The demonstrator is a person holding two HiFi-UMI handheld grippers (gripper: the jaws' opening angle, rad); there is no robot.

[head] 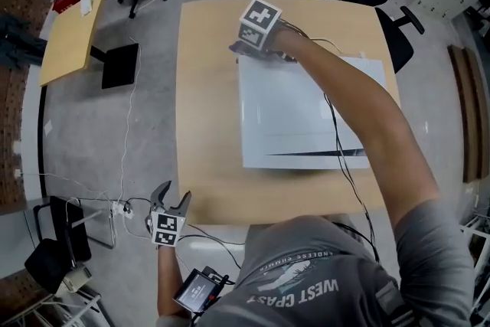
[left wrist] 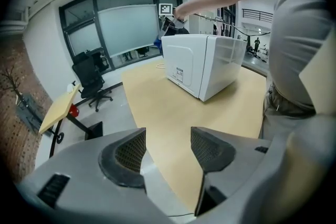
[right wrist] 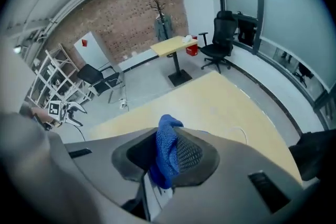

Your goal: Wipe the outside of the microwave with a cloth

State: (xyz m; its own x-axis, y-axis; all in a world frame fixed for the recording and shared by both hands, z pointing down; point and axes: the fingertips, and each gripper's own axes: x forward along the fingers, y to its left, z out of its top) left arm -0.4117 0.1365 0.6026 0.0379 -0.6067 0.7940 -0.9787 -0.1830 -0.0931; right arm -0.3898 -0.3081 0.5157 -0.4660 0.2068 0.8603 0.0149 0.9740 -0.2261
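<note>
My right fingers (right wrist: pixel 193 156) pinch blue cloth (right wrist: pixel 164 161), microwave (head: pixel 306 111) top just beneath; press flat, grip firm; left fingers (left wrist: pixel 126 153) open, empty.

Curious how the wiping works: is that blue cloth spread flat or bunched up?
Bunched up. The blue cloth is a narrow wad pinched between the jaws of the right gripper, which are closed on it.

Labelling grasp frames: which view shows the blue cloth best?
Right gripper view: the blue cloth sits centre, pinched in the right hand-held gripper. Left gripper view shows only a distant blue speck by the microwave. Head view hides it under that gripper's marker cube.
</note>
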